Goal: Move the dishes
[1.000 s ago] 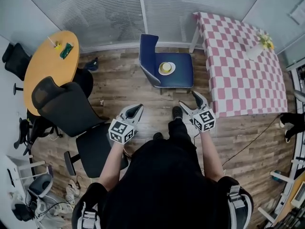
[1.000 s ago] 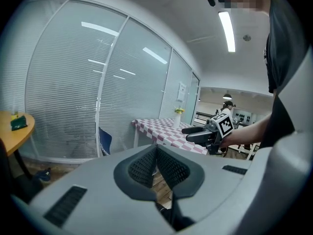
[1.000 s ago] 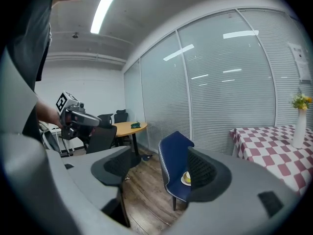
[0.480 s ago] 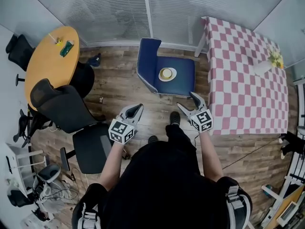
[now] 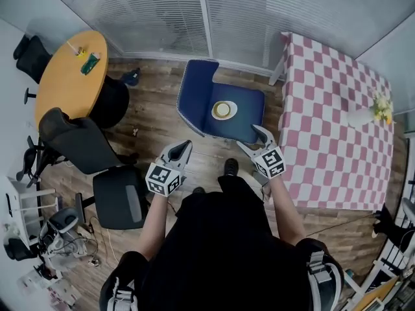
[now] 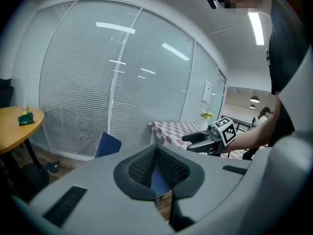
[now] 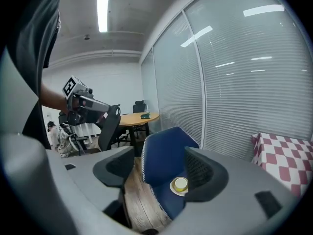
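Head view: the dish (image 5: 223, 110), lying by the back edge of the blue chair (image 5: 246, 118) seat, has been brought nearer, so pickup is judged close. The left gripper (image 5: 184, 149) is held shut and empty. The right gripper (image 5: 250, 138) is held open, its jaws just narrowed on nothing.

The chair (image 5: 243, 118) is deep blue with a pale stitched edge. On it, the plate (image 5: 214, 111) is white and the cup (image 5: 223, 109) is yellow. The tablecloth (image 5: 331, 128) is checked pink and white. The round counter (image 5: 61, 83) is orange-tan. The floor (image 5: 155, 118) is brown wood planks and the office chair (image 5: 81, 144) is black. The person's top (image 5: 220, 251) is black, and the blinds (image 5: 155, 18) are pale grey.
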Demonstrator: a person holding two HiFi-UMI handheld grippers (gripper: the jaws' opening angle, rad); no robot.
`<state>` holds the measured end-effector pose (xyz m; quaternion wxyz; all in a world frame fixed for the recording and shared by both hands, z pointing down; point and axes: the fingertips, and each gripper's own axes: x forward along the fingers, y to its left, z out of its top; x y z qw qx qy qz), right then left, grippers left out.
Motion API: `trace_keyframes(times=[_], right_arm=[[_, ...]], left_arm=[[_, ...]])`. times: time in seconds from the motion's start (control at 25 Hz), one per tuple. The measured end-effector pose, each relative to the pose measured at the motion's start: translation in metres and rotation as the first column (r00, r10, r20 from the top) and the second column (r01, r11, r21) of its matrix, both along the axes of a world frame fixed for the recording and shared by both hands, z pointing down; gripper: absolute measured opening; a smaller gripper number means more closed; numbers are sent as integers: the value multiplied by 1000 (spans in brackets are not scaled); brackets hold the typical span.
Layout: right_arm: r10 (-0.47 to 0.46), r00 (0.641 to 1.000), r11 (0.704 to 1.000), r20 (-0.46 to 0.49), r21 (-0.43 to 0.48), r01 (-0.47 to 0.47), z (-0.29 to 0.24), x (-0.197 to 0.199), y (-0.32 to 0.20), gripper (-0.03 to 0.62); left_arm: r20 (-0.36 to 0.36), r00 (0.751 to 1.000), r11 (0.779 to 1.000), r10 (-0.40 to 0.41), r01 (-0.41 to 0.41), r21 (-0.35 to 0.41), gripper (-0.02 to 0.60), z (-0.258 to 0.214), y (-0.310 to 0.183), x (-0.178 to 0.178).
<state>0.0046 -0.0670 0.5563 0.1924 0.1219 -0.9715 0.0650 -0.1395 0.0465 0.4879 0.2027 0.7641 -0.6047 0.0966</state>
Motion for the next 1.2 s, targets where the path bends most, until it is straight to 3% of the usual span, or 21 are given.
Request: trace_keyframes(times=[0.2,0.52,0.84,1.2], right_arm=[[-61,998,998,-28,-15,61,11,-11,-24,320],[-62,996,998,-61,-35,60,26,-54,-17,298],[12,991,1000,-131,-17,-15,38,-88,-8,291],[96,977,995,-191,21,-93,54,-122,-7,309]], left_arm=[[-14,998,998,-64,64,-10,21,3,-14,1],[-30,998,999,-50,50,-9,21,7,-18,-25],[-54,997,998,59,-59,3,21,13,-25,-73],[-62,979,980,196,-197,-8,21,35,-24,-113]])
